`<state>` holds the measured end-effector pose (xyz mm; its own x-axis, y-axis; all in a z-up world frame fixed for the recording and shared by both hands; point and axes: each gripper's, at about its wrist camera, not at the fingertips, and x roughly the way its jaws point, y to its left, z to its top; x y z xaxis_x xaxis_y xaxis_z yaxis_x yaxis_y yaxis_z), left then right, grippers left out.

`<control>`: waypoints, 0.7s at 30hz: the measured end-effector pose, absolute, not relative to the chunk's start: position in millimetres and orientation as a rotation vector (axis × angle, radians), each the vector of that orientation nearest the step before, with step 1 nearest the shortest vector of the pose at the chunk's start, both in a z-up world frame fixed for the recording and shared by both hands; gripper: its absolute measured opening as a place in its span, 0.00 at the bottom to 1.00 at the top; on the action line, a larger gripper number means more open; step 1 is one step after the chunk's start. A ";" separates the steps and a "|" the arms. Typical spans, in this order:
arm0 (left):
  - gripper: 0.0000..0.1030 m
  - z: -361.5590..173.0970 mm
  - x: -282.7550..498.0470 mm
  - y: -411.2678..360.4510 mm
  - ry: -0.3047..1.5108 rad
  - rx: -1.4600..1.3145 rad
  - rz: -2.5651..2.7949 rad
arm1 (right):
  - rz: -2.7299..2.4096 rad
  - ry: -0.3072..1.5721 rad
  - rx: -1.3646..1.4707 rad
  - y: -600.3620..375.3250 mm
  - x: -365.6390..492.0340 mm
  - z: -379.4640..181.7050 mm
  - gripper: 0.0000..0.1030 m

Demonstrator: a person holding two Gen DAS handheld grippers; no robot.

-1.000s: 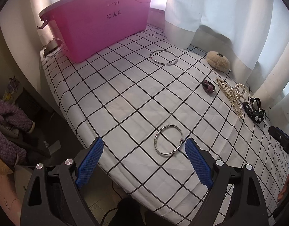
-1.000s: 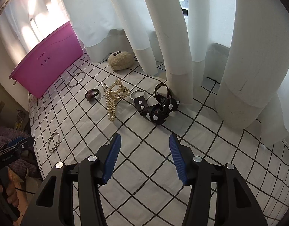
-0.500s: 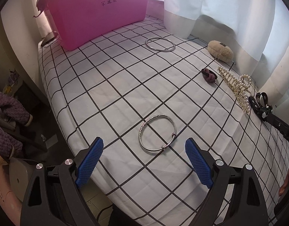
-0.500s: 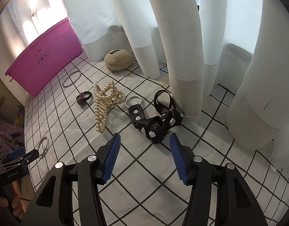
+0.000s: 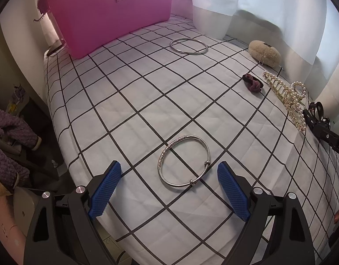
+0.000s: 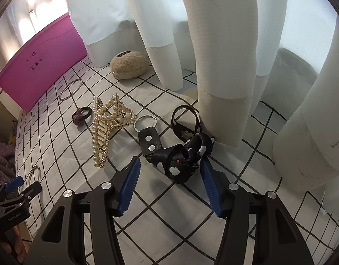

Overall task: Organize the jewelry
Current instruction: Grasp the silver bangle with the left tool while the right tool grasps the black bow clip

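Left wrist view: my left gripper (image 5: 169,186) is spread wide, holding nothing, with two blue ribbed pads. One silver engraved bangle with two small beads (image 5: 184,160) lies flat on the white black-grid quilted cloth (image 5: 125,110), just ahead and between my pads, not touching them. One plain thin silver hoop bangle (image 5: 188,46) sits far back, near one glossy magenta plastic bin (image 5: 109,11) with handwritten characters; the bin's inside is not visible. One fuzzy beige oval pouch (image 5: 265,53), one knotted maroon hair tie (image 5: 253,85), one gold claw clip edged with pearls (image 5: 287,98). White curtains (image 5: 257,0) hang behind. Purple knit fabric (image 5: 8,141) is off the left edge.

Right wrist view: my right gripper (image 6: 169,182) is released too, nothing between the pads. One black ribbon strap with white cloud print, knotted (image 6: 182,156), lies just ahead of my fingertips, joined to a black leather tab with two metal rivets and one silver key ring (image 6: 145,122). The pearl clip (image 6: 107,125), maroon tie (image 6: 82,116), beige pouch (image 6: 128,65), hoop bangle (image 6: 71,89) and magenta bin (image 6: 41,66) all repeat here. The engraved bangle (image 6: 34,174) is at far left by my other gripper (image 6: 14,187).
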<state>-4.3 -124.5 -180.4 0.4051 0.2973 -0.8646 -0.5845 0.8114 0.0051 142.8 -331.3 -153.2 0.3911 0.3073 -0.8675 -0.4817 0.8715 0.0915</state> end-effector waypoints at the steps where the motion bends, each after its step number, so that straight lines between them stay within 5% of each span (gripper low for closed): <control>1: 0.86 -180.5 -3.9 -124.7 1.007 -0.319 0.570 | 0.502 1.057 -0.189 -330.5 144.3 -155.1 0.53; 12: 0.94 -185.9 -2.2 -125.6 0.929 -0.309 0.593 | 0.487 0.983 -0.213 -323.2 148.4 -159.3 0.52; 14: 0.92 -185.6 -4.3 -126.7 0.914 -0.305 0.589 | 0.493 0.974 -0.210 -323.8 147.5 -158.9 0.37; 17: 0.77 -182.4 -5.1 -130.3 0.895 -0.290 0.574 | 0.498 0.970 -0.202 -321.0 147.0 -159.4 0.27; 21: 0.43 -178.4 -3.1 -132.1 0.882 -0.280 0.551 | 0.511 0.964 -0.178 -321.8 145.8 -158.8 0.22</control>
<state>-3.1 -132.1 -178.4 0.5099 0.3383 -0.7909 -0.5624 0.8268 -0.0089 145.8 -321.8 -158.8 0.4624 0.3359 -0.8206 -0.4908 0.8677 0.0786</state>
